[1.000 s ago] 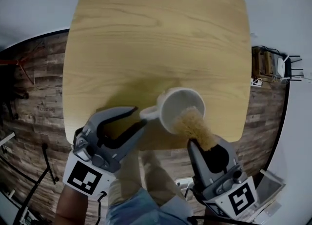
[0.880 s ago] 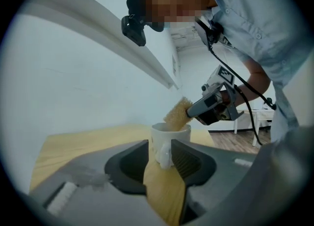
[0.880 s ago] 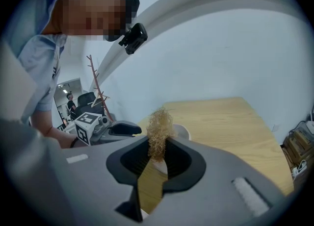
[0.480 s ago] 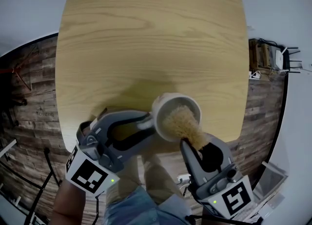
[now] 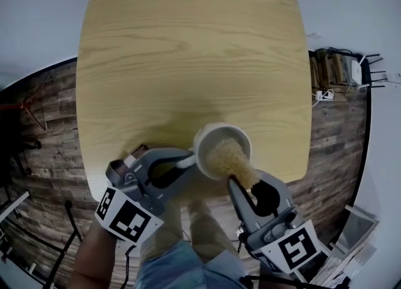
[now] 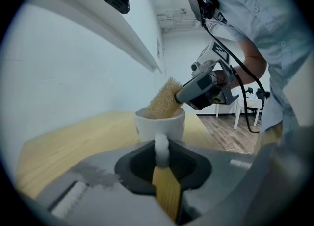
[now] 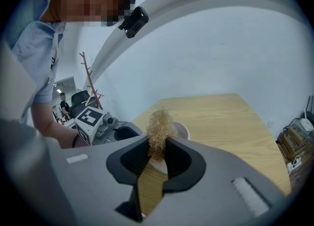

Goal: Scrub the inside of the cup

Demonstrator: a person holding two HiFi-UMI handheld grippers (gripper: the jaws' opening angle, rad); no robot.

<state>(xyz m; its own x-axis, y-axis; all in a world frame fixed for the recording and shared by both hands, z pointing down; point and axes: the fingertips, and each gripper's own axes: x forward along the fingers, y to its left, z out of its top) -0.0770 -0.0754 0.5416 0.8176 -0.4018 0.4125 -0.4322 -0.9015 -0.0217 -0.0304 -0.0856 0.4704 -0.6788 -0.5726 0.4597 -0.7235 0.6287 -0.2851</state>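
Closing just now, left claw seemingly pinches cup handle between its jaws.

We wear a pale blue button shirt. Our left gripper and right gripper are matte grey shells. Behind each claw sits a white cube (black square markers). A black cable trails behind the right claw.

Office-like room, bare white walls, plank floor, wooden table, coat stand, office chair, floor cables
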